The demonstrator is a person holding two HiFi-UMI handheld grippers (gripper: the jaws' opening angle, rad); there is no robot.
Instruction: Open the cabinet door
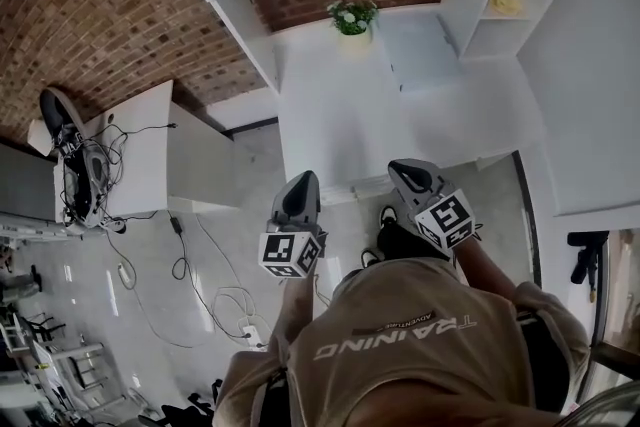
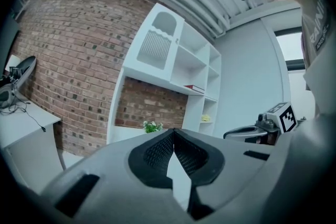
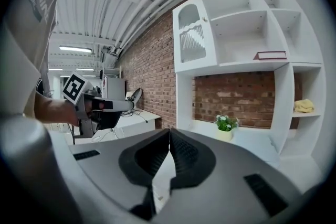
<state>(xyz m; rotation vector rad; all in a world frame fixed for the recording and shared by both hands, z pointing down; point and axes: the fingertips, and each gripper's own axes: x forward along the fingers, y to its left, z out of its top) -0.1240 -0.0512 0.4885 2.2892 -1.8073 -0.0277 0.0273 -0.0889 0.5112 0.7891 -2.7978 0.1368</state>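
Head view: a person faces a white shelf unit [image 1: 470, 5] set against a brick wall [image 1: 110, 5], holding the two claws out side by side above the floor.
Left claw [image 2: 173, 131]: closed, its tips meeting with nothing between them. It points toward the shelf unit and is well apart from it.
Right claw [image 3: 169, 131]: closed and empty, tips together. It is aimed at the same unit, level with the other claw and just beside it.
Cabinet door [image 3: 191, 36]: white, with an arched pane over a slatted panel, in the upper left compartment of the shelf unit. It sits flush with its frame, shut, and neither claw touches it.
Table [image 1: 330, 105]: the white top below the shelves, with a potted plant [image 1: 352, 16] at its back edge near the brick.
Shelves: a red book [image 3: 271, 55] lies flat on the shelf to the right of the door. Something yellow [image 3: 304, 106] sits in a lower right compartment.
Side table [image 1: 140, 155]: white, off to the person's left, with cables and gear on it.
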